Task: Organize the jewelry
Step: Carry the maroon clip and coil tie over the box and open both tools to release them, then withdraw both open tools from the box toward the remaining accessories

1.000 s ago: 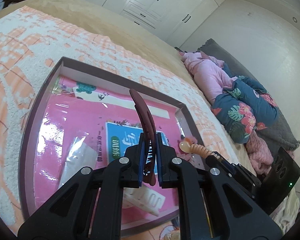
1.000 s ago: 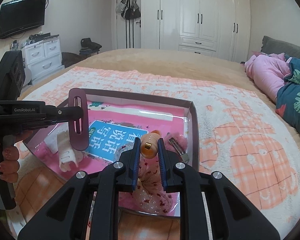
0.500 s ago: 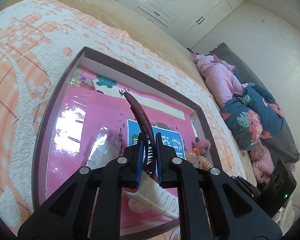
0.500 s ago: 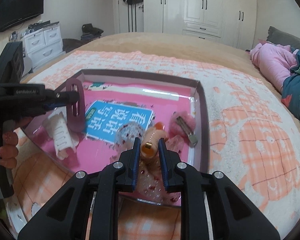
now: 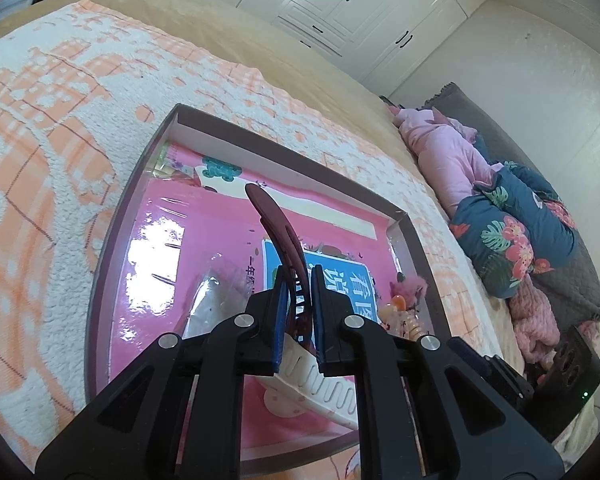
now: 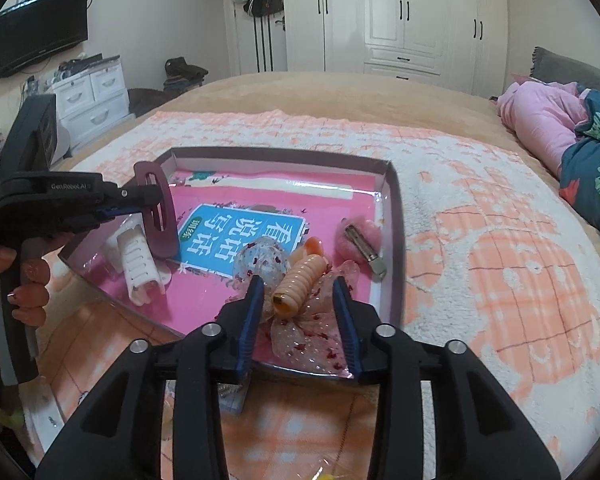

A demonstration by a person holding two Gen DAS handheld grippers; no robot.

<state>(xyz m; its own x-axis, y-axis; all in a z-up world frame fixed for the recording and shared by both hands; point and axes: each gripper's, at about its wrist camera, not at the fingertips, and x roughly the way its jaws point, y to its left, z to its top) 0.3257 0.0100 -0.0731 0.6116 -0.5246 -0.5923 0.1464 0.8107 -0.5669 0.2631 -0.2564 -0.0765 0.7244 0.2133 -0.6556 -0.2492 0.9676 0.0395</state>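
Observation:
A shallow purple-rimmed box (image 6: pixel 394 216) with a pink book as its floor lies on the bed. My left gripper (image 5: pixel 298 308) is shut on a dark red curved hair clip (image 5: pixel 278 236) and holds it just above the box's left side; the clip also shows in the right wrist view (image 6: pixel 158 210). My right gripper (image 6: pixel 298 304) is open over the box's near edge. A ribbed peach hair clip (image 6: pixel 300 284) lies between its fingers on a clear spotted bow (image 6: pixel 312 336). A white claw clip (image 6: pixel 138 266) and a pink fuzzy barrette (image 6: pixel 362 240) lie in the box.
The box sits on an orange and white fleece blanket (image 6: pixel 500 272). Pink and floral bedding (image 6: pixel 572 136) is piled at the right. White wardrobes (image 6: pixel 404 16) stand behind the bed, with a drawer unit (image 6: pixel 92 96) and a television (image 6: pixel 40 32) at the left.
My right gripper has lowered the peach clip onto the bow in the box and opened, letting it go. My left gripper has moved the dark red clip lower over the box's left side.

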